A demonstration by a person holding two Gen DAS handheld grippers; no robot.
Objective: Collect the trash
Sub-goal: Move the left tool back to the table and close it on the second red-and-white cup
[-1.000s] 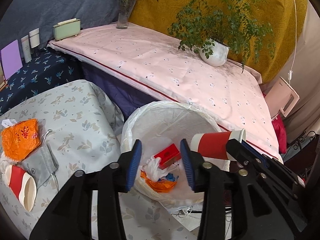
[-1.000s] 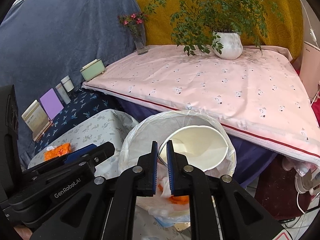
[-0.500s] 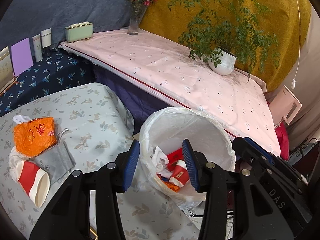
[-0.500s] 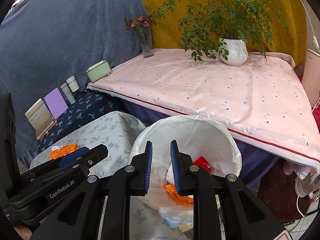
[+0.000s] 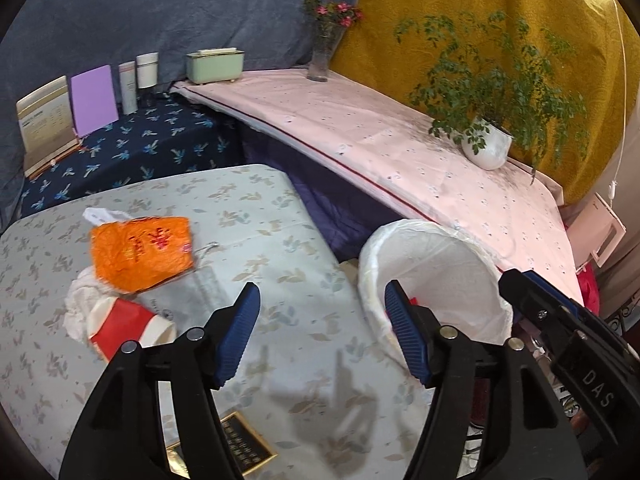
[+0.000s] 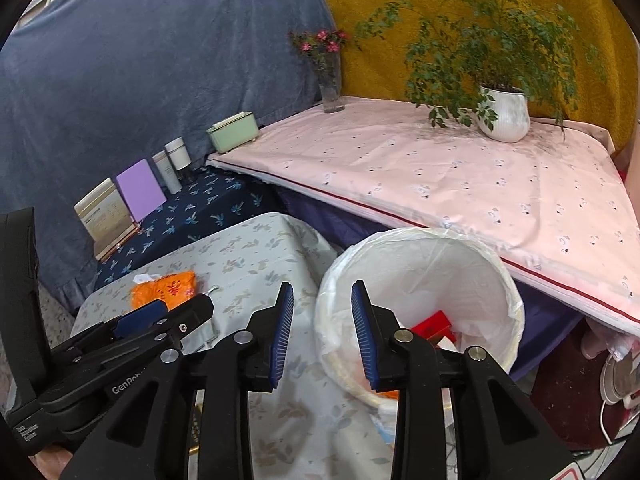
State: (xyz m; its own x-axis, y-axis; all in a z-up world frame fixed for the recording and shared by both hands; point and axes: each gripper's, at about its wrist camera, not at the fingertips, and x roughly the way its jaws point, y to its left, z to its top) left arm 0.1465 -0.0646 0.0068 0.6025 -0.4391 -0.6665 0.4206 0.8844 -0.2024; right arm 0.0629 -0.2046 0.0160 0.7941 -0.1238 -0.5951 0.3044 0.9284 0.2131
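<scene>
A white-lined trash bin (image 5: 436, 264) (image 6: 420, 280) stands beside the floral-cloth table (image 5: 280, 320), with a red box (image 6: 434, 326) and other scraps inside. On the table lie an orange wrapper (image 5: 140, 252) (image 6: 166, 290), a red-and-white paper cup (image 5: 124, 328) on its side, crumpled white tissue (image 5: 78, 308) and a grey pouch (image 5: 200, 288). My left gripper (image 5: 322, 308) hovers over the table edge, its jaws opening with nothing between them. My right gripper (image 6: 322, 308) sits at the bin's left rim, jaws opening and empty.
A pink-covered bed (image 6: 440, 176) carries a potted plant (image 6: 504, 112), a flower vase (image 6: 332, 80) and a green box (image 6: 234, 132). Books and bottles (image 5: 100, 100) line a dark floral surface. A black plaque (image 5: 240, 444) lies near the table's front.
The right gripper let the red cup fall into the bin and opened. Both grippers swung left, away from the bin toward the table; the left jaws spread wider.
</scene>
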